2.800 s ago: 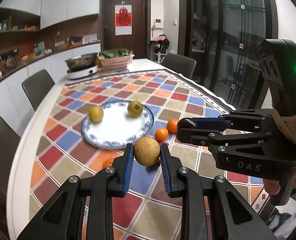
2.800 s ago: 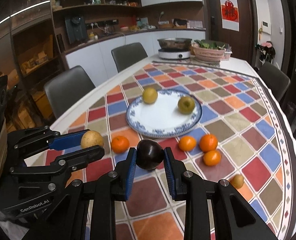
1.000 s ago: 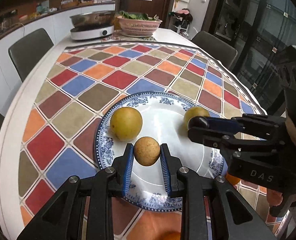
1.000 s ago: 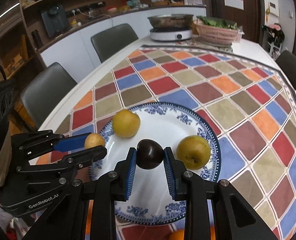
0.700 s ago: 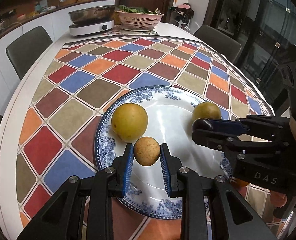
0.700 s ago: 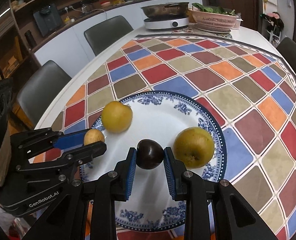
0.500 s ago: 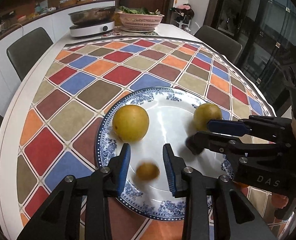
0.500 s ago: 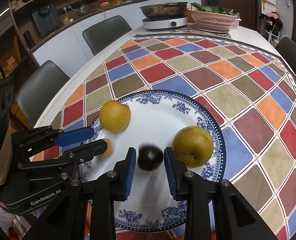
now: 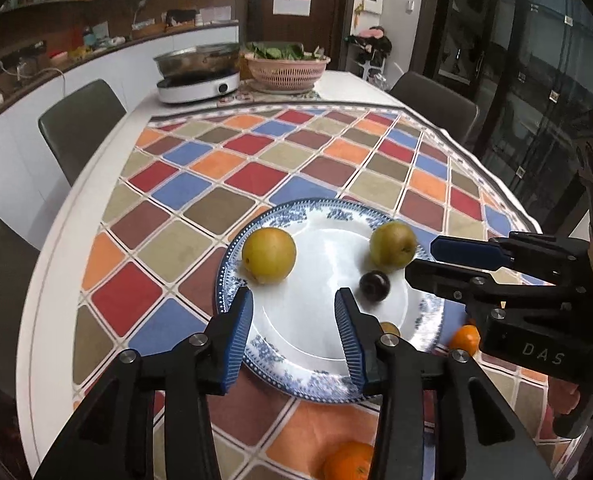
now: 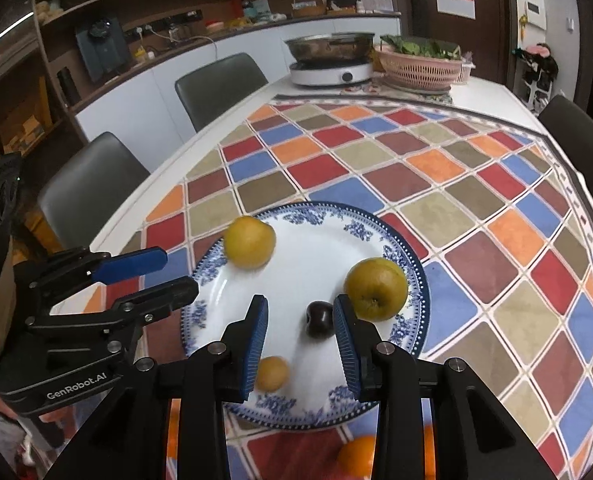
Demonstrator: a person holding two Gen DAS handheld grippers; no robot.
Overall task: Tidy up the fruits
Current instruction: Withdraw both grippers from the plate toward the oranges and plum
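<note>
Fruits are lying on the blue-patterned plate (image 10: 410,276) on the desk (image 9: 56,264), which is wearing a chequered cloth. 4 pieces are resting there: a yellow pear (image 10: 249,242) at the plate's 10 o'clock, a green-yellow pear (image 10: 375,283) at 3 o'clock, a dark plum (image 10: 319,319) just beside it, and a small brown fruit (image 10: 271,373) at 7 o'clock. The left tongs (image 9: 293,325) have just been opening and are standing apart, gripping nothing. The right tongs (image 10: 299,334) have just been opening too; the plum is showing between the pads, untouched. 2 oranges (image 9: 463,339) are lying off the plate near its 5 o'clock rim.
</note>
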